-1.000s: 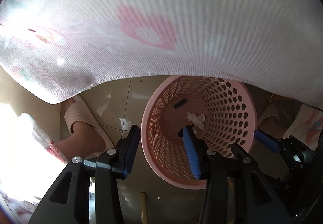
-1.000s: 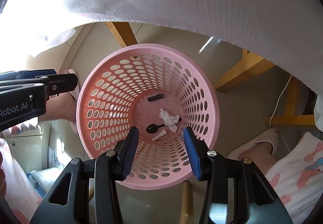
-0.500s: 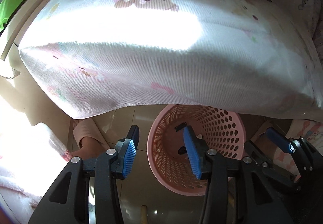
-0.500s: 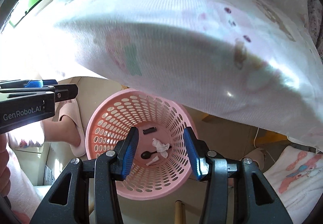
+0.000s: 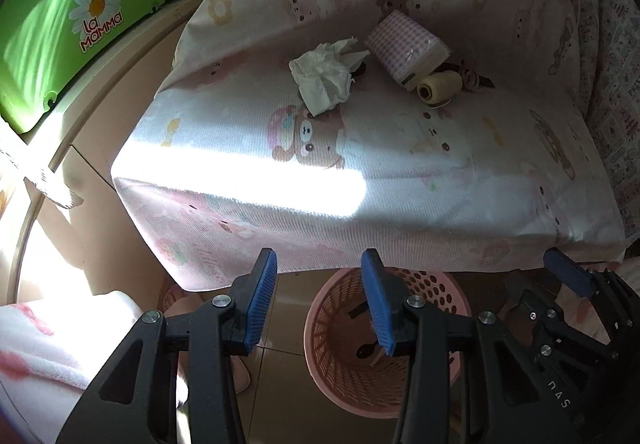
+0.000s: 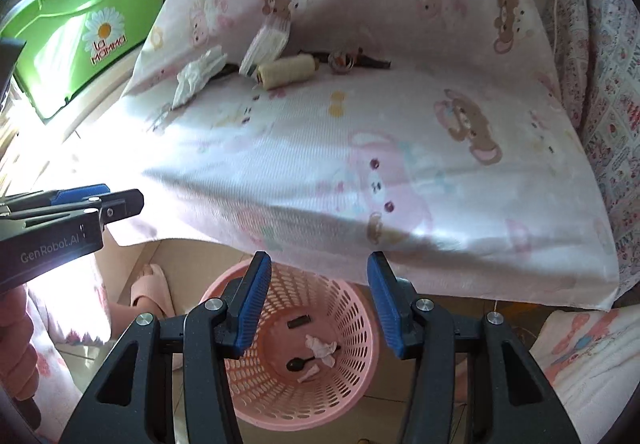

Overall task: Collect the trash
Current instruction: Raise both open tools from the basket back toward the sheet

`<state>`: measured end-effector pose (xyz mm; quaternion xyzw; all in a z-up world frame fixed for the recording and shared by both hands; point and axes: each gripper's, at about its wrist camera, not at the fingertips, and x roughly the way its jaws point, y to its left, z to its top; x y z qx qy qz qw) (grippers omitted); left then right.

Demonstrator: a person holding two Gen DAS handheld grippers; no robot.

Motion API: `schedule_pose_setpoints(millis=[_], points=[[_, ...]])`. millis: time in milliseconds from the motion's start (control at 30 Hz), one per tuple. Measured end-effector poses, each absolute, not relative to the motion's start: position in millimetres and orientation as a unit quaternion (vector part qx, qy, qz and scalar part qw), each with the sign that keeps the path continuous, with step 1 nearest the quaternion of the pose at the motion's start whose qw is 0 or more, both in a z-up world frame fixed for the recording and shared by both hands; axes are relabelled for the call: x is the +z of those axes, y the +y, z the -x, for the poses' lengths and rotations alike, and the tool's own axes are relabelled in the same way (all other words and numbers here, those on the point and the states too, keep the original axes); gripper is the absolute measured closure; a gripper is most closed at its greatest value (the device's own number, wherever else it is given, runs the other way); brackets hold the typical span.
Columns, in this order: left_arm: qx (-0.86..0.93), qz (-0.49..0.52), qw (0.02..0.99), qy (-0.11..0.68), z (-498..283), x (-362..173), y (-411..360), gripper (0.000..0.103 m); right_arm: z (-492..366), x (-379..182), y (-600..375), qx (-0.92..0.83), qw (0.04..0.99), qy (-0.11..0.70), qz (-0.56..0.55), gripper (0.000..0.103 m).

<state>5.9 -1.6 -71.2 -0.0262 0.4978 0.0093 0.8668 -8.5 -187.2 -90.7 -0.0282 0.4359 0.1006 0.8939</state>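
A pink perforated basket stands on the floor below the bed's edge; it also shows in the left wrist view. In it lie a crumpled tissue, a black spoon and a small black piece. On the bed lie a crumpled white tissue, a pink checked packet, a cream thread spool and small dark bits. My left gripper is open and empty above the basket's left side. My right gripper is open and empty above the basket.
A green tub marked "la mamma" stands at the far left. A patterned pillow lies at the bed's right. The person's feet in pink slippers stand on the tiled floor beside the basket.
Both grippers have risen from over the basket to above the bed's edge, so the bed top and the items on it have come into view. Both stay open.
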Motion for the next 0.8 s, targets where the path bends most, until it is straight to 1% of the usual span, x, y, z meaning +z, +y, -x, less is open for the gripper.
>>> schedule_pose_setpoints(millis=[167,267,333,367,400,533,600,633,733,800], points=[[0.012,0.018,0.890,0.455,0.9,-51.5,-0.3,0.060,18.3,-82.7,-185.9,0.104,0.898,0.427,0.010,0.050],[0.025,-0.004,0.903,0.429,4.9,-42.2,-5.3,0.058,28.3,-71.6,-183.8,0.103,0.909,0.403,0.012,0.050],[0.038,-0.015,0.909,0.414,5.9,-36.2,-6.5,0.052,35.0,-66.1,-185.6,0.103,0.918,0.383,0.016,0.050],[0.052,-0.024,0.910,0.410,5.4,-35.1,-7.3,0.045,37.5,-62.6,-186.1,0.102,0.922,0.373,0.017,0.050],[0.068,-0.037,0.911,0.405,7.4,-38.2,-3.8,0.044,39.8,-59.8,-186.5,0.102,0.925,0.366,0.018,0.050],[0.074,-0.044,0.910,0.407,9.0,-38.3,0.5,0.044,45.9,-48.6,-187.1,0.091,0.935,0.341,0.028,0.050],[0.070,-0.037,0.909,0.409,8.5,-39.2,-0.3,0.039,46.4,-42.7,-189.3,0.081,0.942,0.324,0.032,0.050],[0.071,-0.037,0.908,0.411,7.4,-40.5,-1.1,0.039,46.8,-39.9,-190.5,0.076,0.945,0.316,0.035,0.050],[0.081,-0.041,0.904,0.418,3.1,-45.7,-2.1,0.039,44.5,-33.0,-194.8,0.070,0.950,0.301,0.043,0.050],[0.078,-0.025,0.903,0.422,2.4,-47.0,2.0,0.039,42.8,-28.0,-198.8,0.068,0.953,0.291,0.045,0.050]])
